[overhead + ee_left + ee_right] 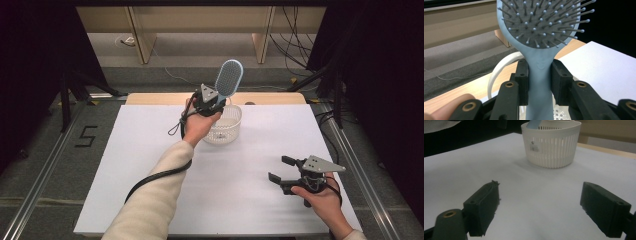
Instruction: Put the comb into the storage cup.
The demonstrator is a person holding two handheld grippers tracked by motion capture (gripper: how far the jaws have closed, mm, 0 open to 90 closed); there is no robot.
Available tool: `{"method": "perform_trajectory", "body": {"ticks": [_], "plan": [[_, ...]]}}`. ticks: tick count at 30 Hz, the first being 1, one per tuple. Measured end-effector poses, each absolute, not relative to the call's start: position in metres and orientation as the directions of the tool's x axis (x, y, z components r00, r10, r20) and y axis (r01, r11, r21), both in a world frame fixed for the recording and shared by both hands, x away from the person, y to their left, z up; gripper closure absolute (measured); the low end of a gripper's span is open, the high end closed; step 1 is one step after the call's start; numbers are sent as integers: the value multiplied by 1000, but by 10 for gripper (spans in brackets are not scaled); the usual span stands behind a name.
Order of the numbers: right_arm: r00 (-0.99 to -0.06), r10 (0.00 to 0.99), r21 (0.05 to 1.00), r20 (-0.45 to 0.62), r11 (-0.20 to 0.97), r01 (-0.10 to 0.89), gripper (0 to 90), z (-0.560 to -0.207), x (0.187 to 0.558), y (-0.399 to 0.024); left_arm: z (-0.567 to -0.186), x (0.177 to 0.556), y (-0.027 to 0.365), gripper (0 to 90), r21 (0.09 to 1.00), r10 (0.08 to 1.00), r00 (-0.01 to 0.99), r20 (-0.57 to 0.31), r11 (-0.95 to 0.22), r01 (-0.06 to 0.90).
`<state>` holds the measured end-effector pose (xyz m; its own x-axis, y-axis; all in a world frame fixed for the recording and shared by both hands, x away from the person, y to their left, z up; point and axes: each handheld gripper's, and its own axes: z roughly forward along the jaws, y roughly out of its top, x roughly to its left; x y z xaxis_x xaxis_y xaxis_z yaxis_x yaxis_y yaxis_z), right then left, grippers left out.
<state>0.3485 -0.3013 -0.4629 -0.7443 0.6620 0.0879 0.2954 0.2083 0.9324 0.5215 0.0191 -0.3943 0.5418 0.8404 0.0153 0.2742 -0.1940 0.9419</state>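
White basket (226, 125) sits on the table (150, 150) under the left gripper (214, 105), whose jaws clamp the brush (229, 80) handle, seemingly upright. Right gripper (278, 169) gapes empty, well apart.

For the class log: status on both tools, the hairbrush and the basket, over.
Left tool shut on hairbrush handle, brush upright over basket. Right tool open, empty, low over table. Nothing in the way.

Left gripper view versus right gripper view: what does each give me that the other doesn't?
Left gripper view: the left gripper clamped on the hairbrush neck, with the bristles close up. Right gripper view: the right gripper with jaws wide apart and nothing between them, low over the table. Both: the white basket, the brush handle and the white table.
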Motion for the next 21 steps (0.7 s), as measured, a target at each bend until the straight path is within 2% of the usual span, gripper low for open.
{"method": "perform_trajectory", "body": {"ticks": [21], "plan": [[-746,661,932,87,210,295,168,-463,349,-302,-403,522,16,696,937,827,562,29,-218,272]]}}
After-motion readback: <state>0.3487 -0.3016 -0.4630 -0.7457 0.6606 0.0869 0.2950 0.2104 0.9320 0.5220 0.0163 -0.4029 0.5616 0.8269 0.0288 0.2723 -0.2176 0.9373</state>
